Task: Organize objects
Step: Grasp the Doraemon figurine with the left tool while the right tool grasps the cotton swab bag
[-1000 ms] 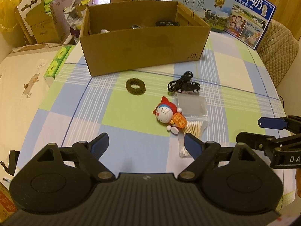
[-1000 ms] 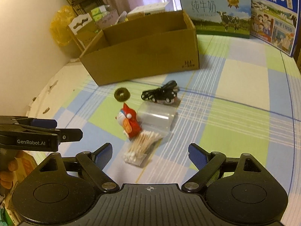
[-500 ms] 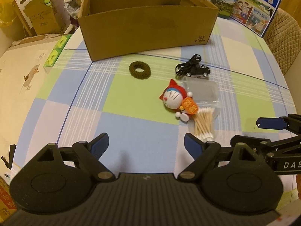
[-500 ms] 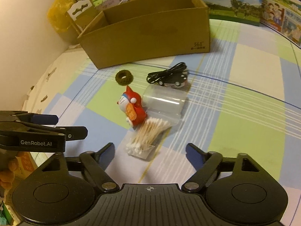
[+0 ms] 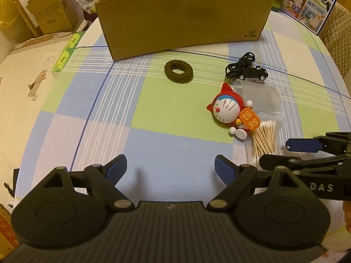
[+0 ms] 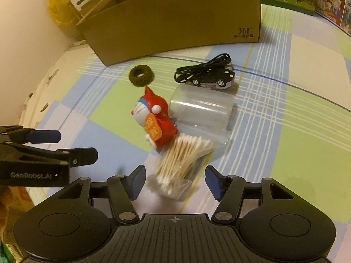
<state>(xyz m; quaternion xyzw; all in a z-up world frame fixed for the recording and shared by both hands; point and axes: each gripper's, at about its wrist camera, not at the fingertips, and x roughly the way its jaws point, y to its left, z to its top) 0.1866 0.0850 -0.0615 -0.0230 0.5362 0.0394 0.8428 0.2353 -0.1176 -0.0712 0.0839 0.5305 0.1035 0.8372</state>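
Observation:
A clear bag of cotton swabs [image 6: 179, 164] [image 5: 263, 140] lies on the checked tablecloth, its near end between the fingers of my right gripper [image 6: 174, 182]. Those jaws are closing, and the pads stand a little off the bag. A red and blue cat figurine [image 6: 154, 120] [image 5: 232, 111] lies against the bag. Beyond it are a clear tape roll [image 6: 201, 107], a black toy car [image 6: 212, 80] with a coiled black cable [image 6: 201, 68], and a dark green hair tie [image 5: 178, 71] [image 6: 141, 75]. My left gripper [image 5: 170, 168] hangs open over bare cloth, left of the swabs.
An open cardboard box [image 5: 182, 19] [image 6: 175, 19] stands at the back of the table. Milk cartons [image 5: 311, 2] lean behind it on the right. Cardboard and tissue packs [image 5: 65, 50] crowd the left edge. A quilted chair back [image 5: 337, 39] is at the far right.
Both grippers have come down and forward toward the objects. The right gripper's jaws have narrowed around the near end of the swab bag. The left jaws kept their width.

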